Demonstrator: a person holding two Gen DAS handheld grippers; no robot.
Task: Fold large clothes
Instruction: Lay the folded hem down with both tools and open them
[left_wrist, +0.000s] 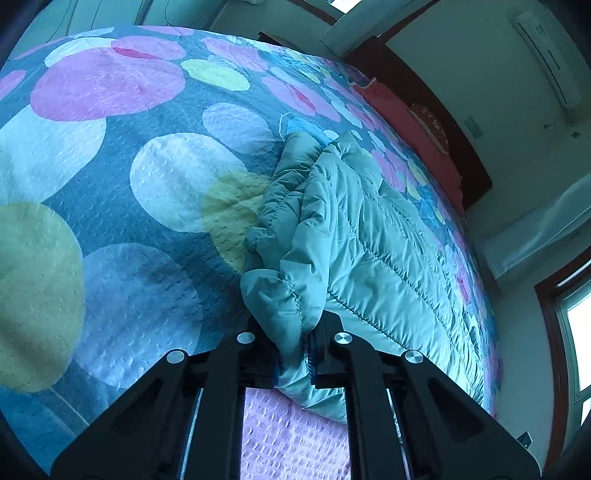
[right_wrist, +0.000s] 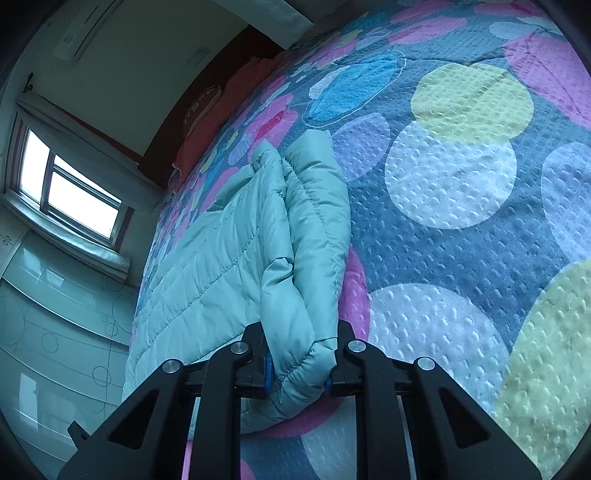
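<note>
your left gripper (left_wrist: 293, 363) was pinching a bunched fold at the near edge of the pale teal quilted puffer jacket (left_wrist: 362, 240), the fabric squeezed between its blue-lined pads. your right gripper (right_wrist: 301, 369) was clamped on a thicker rolled edge of that same jacket (right_wrist: 221, 266), its jaws held a little apart by the padding between them. the jacket lay flat along one side of the bed, its stitched panels running away from you toward the headboard end, with a doubled-over strip along the inner edge.

no container showed in either view. the bed was covered by a textured blue bedspread with large pink, yellow, white and lilac circles (left_wrist: 122, 177), which filled most of both views. at the far end sat a red pillow (left_wrist: 410, 133) against a dark wooden headboard (left_wrist: 458, 122), with a round brownish cushion (right_wrist: 201, 107) on it; the marks on that cushion were too small to read. beyond were pale walls, a white wall-mounted air conditioner (left_wrist: 550, 59), a bright wood-framed window (right_wrist: 70, 195) and a glossy wardrobe with circle line patterns (right_wrist: 55, 325).
</note>
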